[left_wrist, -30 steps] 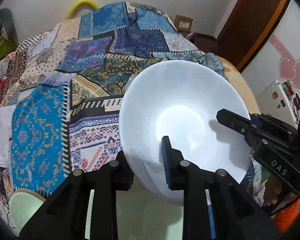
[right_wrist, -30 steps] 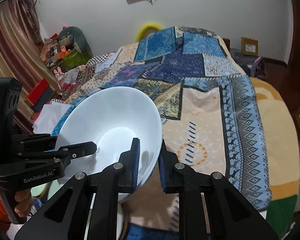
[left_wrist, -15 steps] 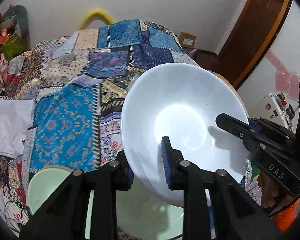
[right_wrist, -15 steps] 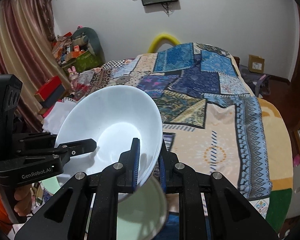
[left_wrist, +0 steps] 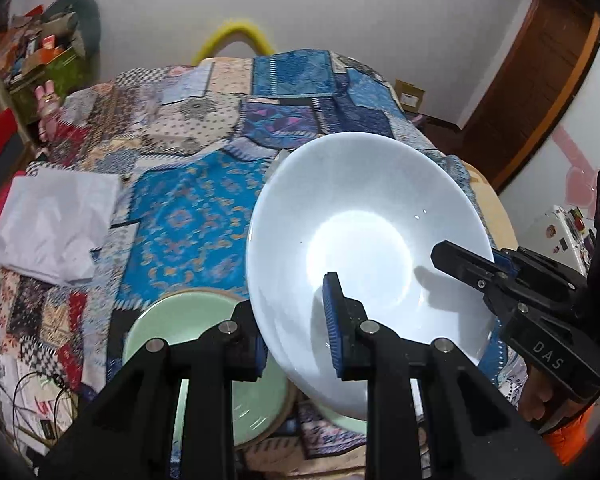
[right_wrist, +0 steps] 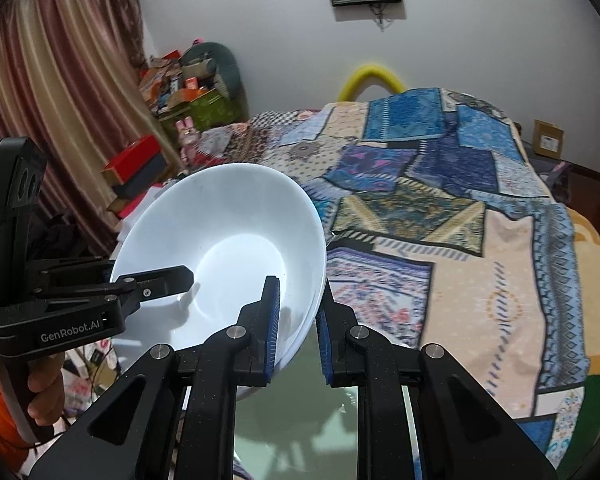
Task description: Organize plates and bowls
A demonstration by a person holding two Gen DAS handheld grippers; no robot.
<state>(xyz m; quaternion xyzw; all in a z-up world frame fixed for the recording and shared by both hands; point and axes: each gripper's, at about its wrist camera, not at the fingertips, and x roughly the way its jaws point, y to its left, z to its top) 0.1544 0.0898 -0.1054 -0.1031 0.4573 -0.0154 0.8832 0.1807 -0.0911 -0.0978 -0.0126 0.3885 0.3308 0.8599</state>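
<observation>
A large white bowl is held in the air, tilted, above the bed. My left gripper is shut on its near rim, one finger inside and one outside. My right gripper is shut on the opposite rim of the same white bowl. Each gripper shows in the other's view: the right gripper and the left gripper. Below the bowl lies a pale green plate on the bedspread; it also fills the bottom of the right wrist view.
A patchwork bedspread covers the bed. A white folded cloth lies at the left. Boxes and clutter stand by the curtain, and a wooden door is at the right.
Both grippers have lifted the white bowl higher and pulled back. More of the bed and the green plate beneath have come into view.
</observation>
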